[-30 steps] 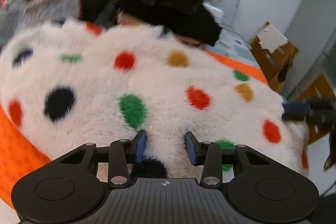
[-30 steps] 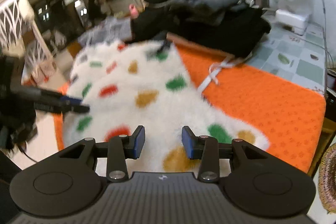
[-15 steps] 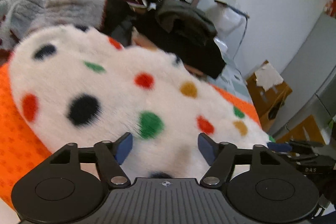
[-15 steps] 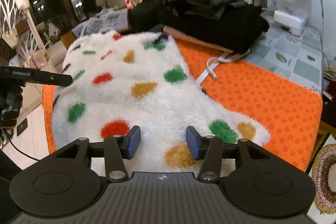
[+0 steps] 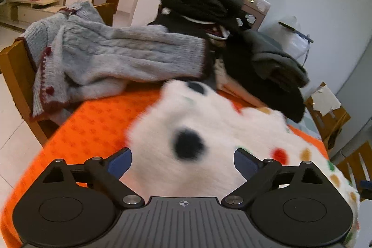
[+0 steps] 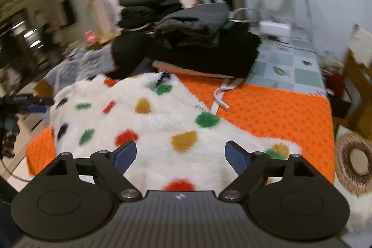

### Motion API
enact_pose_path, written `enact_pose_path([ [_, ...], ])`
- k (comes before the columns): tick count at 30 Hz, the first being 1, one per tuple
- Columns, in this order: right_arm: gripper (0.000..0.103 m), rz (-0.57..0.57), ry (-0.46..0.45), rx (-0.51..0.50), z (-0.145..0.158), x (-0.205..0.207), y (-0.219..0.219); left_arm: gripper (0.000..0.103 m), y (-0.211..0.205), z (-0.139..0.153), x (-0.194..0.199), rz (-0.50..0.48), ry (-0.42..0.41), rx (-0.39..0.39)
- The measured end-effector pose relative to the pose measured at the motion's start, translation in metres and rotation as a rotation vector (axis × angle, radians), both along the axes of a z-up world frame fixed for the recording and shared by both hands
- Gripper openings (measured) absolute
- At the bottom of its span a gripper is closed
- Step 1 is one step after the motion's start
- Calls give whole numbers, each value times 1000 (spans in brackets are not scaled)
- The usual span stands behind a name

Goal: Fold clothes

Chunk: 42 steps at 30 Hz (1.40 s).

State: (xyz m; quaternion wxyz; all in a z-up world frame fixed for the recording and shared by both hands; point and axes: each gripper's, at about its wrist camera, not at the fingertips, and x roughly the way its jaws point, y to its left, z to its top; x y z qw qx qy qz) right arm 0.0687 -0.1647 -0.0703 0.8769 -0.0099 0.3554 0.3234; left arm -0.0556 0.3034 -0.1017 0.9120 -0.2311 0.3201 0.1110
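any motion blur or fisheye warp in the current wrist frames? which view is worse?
Left wrist: the polka-dot fleece garment is smeared near the open left gripper, while the grey knit sweater stays fairly sharp. Right wrist: blur is worse, softening the whole frame, dark folded stack included; the right gripper is open. Both views bend straight lines at the edges.
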Motion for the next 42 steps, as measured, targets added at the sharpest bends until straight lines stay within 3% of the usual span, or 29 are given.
enact_pose_path([
  [8, 89, -152, 22, 69, -2, -36, 75, 100, 66, -40, 16, -130, 48, -185],
  [11, 89, -138, 10, 69, 2, -47, 107, 100, 71, -51, 24, -193, 79, -219],
  [19, 95, 39, -6, -30, 13, -55, 182, 99, 78, -74, 37, -284, 46, -356],
  [21, 96, 79, -13, -51, 15, -57, 197, 88, 80, -81, 41, -307, 58, -411],
  [23, 96, 126, -22, -76, 18, -56, 212, 39, 83, -82, 44, -354, 48, -465],
  [25, 97, 175, -47, -108, 20, -55, 229, 23, 82, -75, 47, -390, 28, -473],
  [31, 101, 293, -122, -195, 21, -58, 275, 18, 75, -37, 56, -454, -35, -435],
  [35, 102, 354, -178, -256, 15, -64, 307, 18, 69, -20, 66, -467, -15, -431],
  [42, 102, 426, -330, -469, -16, -78, 371, 18, 67, 2, 78, -509, -33, -464],
])
